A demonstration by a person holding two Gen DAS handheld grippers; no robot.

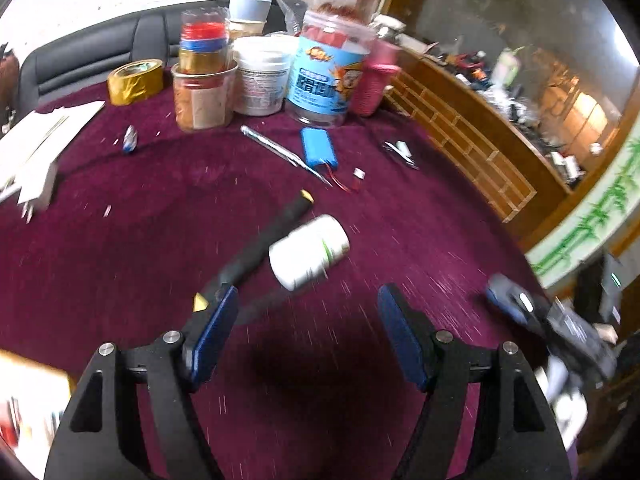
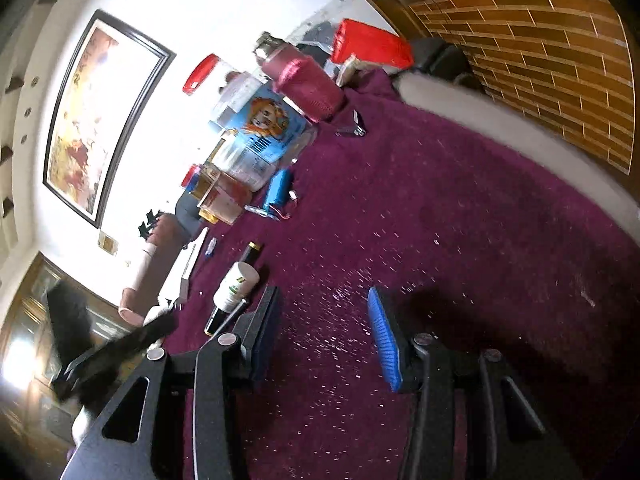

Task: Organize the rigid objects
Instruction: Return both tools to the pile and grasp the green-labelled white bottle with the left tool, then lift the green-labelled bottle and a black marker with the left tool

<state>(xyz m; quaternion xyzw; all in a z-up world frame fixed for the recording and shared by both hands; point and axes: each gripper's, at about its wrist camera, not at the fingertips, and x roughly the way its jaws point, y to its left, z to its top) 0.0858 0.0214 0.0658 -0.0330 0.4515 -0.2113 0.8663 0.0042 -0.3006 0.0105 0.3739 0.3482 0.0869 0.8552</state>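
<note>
My left gripper (image 1: 308, 300) is spread wide, empty — white bottle (image 1: 308, 257) lies just ahead. My right gripper (image 2: 324, 304) is wide too, over maroon cloth (image 2: 440, 220).

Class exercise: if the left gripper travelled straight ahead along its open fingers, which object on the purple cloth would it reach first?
Most likely the white bottle, lying on its side just ahead of the left gripper, with the black-handled tool right beside it. Motion blur leaves the depth unclear, so the tool could touch the left finger first.
</note>
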